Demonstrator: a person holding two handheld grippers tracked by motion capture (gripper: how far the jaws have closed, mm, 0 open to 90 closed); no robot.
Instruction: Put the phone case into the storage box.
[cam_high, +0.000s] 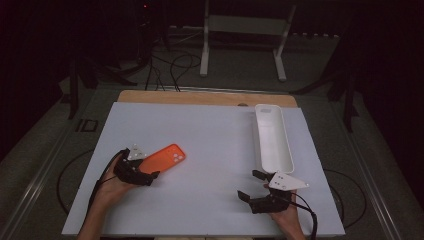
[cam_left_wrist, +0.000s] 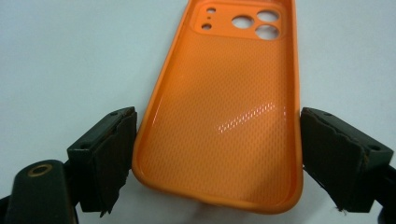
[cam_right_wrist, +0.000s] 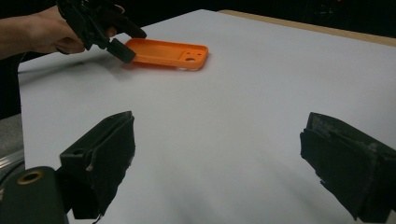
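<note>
I have the left gripper down at the near left of the counter, with its jaws set on either side of the orange phone case. The case lies flat on the white sheet, open side up, its camera cut-outs pointing away from me toward the middle of the counter. In the left gripper view the near end of the case sits between the two black pads. There is a thin strip of white between the left pad and the case edge, and the right pad stands just beside the other edge. I cannot be sure from this angle whether that right pad touches, but the jaws look released rather than clenched on the case.

From the high view the left gripper covers the near corner of the case, and my left hand sits behind it.

The right gripper rests at the near right of the counter, well apart from the case. Its jaws stand wide and released, with bare white sheet between them in the right gripper view. Just beyond it lies a long white tray, running away from me along the right side of the counter.
</note>
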